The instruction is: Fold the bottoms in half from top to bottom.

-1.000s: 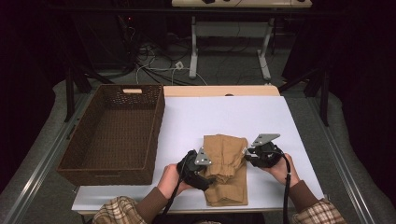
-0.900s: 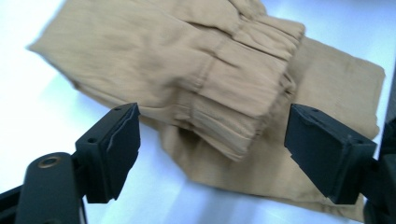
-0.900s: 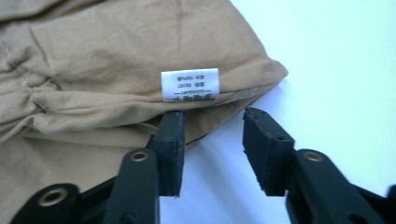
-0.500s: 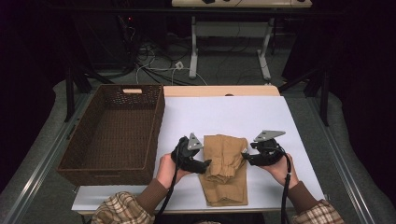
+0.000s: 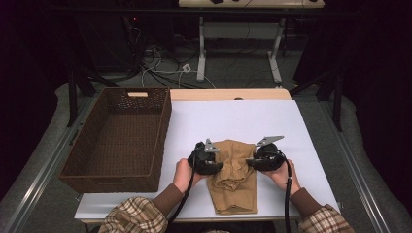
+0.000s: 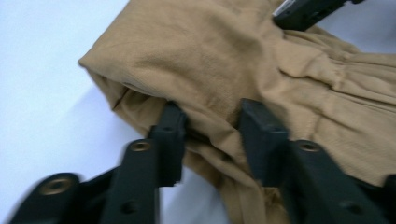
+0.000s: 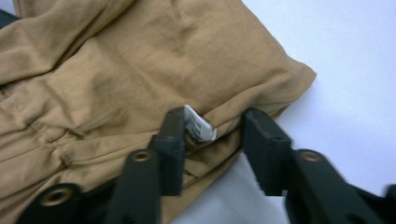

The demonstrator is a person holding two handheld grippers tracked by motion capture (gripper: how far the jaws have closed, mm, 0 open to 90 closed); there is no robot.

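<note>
A folded tan garment point(image 5: 233, 187) lies on the white table point(image 5: 243, 121) near the front edge. My left gripper point(image 5: 219, 165) is at its left edge and my right gripper point(image 5: 248, 161) at its right edge, facing each other across the upper part. In the left gripper view my left gripper point(image 6: 210, 126) has a thick fold of the garment point(image 6: 210, 56) between its jaws, which have just been closing. In the right gripper view my right gripper point(image 7: 212, 130) pinches the garment's point(image 7: 140, 60) edge with a white label point(image 7: 200, 127); its jaws have just been closing too.
A brown wicker basket point(image 5: 163, 141) stands at the table's left, beside the left hand. White tabletop stretches beyond the garment toward the far edge. Cables and table legs lie on the dark floor behind. The right gripper's tip point(image 6: 303, 9) shows across the cloth.
The left hand moved away from the person and in against the garment's left edge. The right gripper shifted inward onto the right edge. Both sets of jaws narrowed on the cloth, which bunched between them.
</note>
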